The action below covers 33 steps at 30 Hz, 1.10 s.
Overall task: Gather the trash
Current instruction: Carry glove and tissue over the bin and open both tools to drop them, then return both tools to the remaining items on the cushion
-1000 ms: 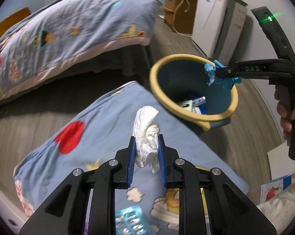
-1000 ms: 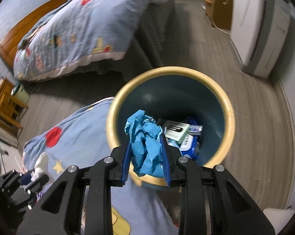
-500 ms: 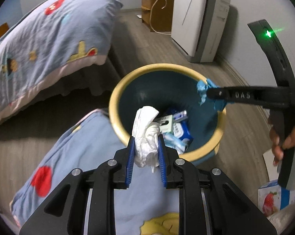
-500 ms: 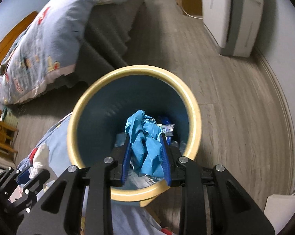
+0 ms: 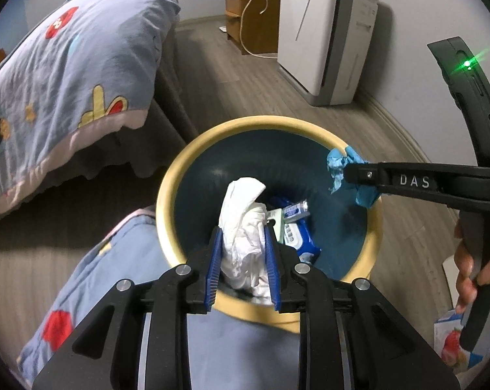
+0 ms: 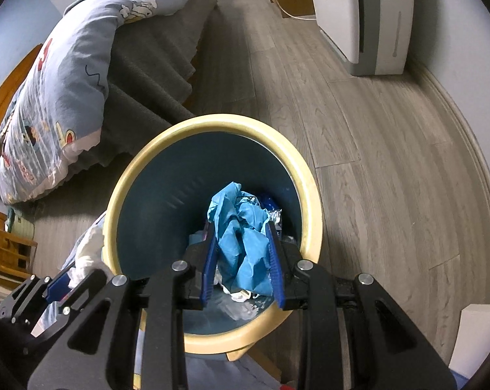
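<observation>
A round bin [image 5: 170, 195] with a cream rim and dark blue inside holds packets and wrappers. My left gripper [image 5: 242, 229] hangs over its near edge, pads against a crumpled white tissue [image 5: 245, 204], and its jaws are opening. My right gripper [image 6: 241, 227] is shut on a crumpled blue wad [image 6: 238, 214] above the bin's [image 6: 121, 188] opening. In the left wrist view the right gripper [image 5: 345, 175] reaches in from the right over the rim with the blue wad [image 5: 336, 162]. The left gripper [image 6: 63, 279] and the tissue [image 6: 89, 253] show at the lower left of the right wrist view.
A bed with a blue patterned quilt [image 5: 66, 74] stands left of the bin. Another blue quilt [image 5: 98, 276] lies under my left gripper. A white appliance [image 5: 326, 32] and a wooden cabinet [image 5: 254, 9] stand by the far wall. A strawberry carton [image 5: 453, 347] lies at the right.
My left gripper carried the tissue from above the quilt to over the bin. My right gripper moved with the blue wad further over the bin's opening and lower.
</observation>
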Motion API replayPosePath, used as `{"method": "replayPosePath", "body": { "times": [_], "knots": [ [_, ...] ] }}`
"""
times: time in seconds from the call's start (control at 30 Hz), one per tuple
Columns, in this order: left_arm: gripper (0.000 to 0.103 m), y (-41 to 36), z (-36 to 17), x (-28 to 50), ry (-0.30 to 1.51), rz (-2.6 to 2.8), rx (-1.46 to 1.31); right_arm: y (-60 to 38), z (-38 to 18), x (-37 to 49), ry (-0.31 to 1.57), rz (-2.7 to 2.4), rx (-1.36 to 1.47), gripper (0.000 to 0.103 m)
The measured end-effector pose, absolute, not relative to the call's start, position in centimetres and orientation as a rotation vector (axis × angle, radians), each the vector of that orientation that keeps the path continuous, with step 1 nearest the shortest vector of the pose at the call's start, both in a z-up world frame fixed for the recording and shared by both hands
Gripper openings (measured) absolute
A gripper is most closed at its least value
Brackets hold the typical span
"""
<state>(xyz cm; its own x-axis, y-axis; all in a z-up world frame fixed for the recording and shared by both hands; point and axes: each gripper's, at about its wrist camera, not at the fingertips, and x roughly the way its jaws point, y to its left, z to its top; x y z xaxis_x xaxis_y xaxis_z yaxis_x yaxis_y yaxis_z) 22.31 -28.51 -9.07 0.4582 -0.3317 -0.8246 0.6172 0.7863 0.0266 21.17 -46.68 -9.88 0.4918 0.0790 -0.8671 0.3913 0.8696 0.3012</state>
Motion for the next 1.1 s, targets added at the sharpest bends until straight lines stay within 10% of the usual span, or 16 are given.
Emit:
{"method": "replayPosePath", "body": {
  "times": [0.4, 0.53, 1.1],
  "knots": [
    [0.03, -27.6, -10.2, 23.4, 0.941, -0.562, 0.355, -45.9, -10.1, 22.0, 1.058, -0.199, 0.45, 0.028],
    [0.055, -27.1, -9.7, 23.8, 0.917, -0.558, 0.324, -45.6, -10.0, 22.2, 1.059, -0.199, 0.428, 0.029],
    [0.09, -25.0, -9.1, 22.2, 0.88, -0.512, 0.301, -45.1, -8.9, 22.1, 1.014, -0.21, 0.408, 0.088]
  ]
}}
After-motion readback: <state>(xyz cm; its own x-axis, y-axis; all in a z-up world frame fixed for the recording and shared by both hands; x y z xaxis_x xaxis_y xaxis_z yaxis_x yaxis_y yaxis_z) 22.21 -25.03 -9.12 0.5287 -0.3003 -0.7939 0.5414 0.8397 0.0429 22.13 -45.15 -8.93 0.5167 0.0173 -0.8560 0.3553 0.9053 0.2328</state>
